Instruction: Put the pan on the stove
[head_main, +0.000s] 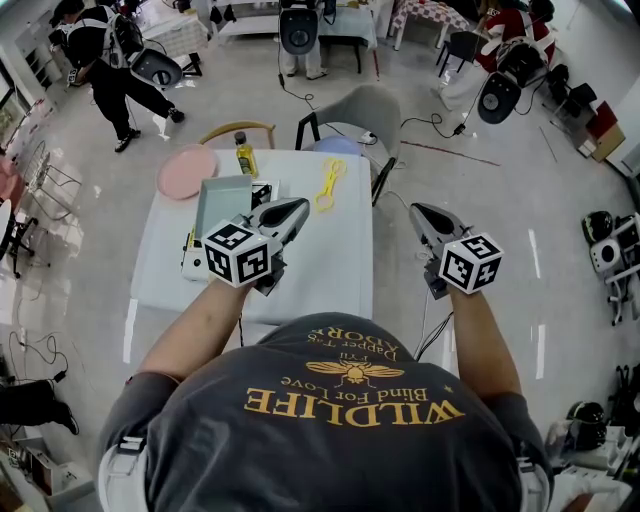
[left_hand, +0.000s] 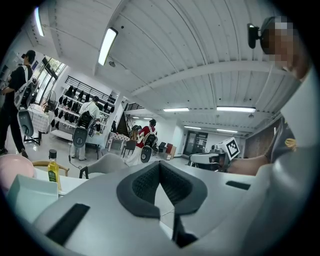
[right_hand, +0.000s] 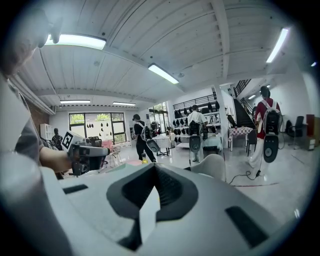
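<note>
A pale teal rectangular dish, which may be the pan, lies on the left half of the white table. It also shows at the lower left in the left gripper view. It rests on a white flat unit that could be the stove. My left gripper is held over the table just right of the dish, shut and empty; its pads meet. My right gripper is off the table's right edge, shut with nothing in it.
A pink plate, an oil bottle and yellow tongs lie along the table's far side. A grey chair and a wooden chair stand behind it. Several people stand farther off in the room.
</note>
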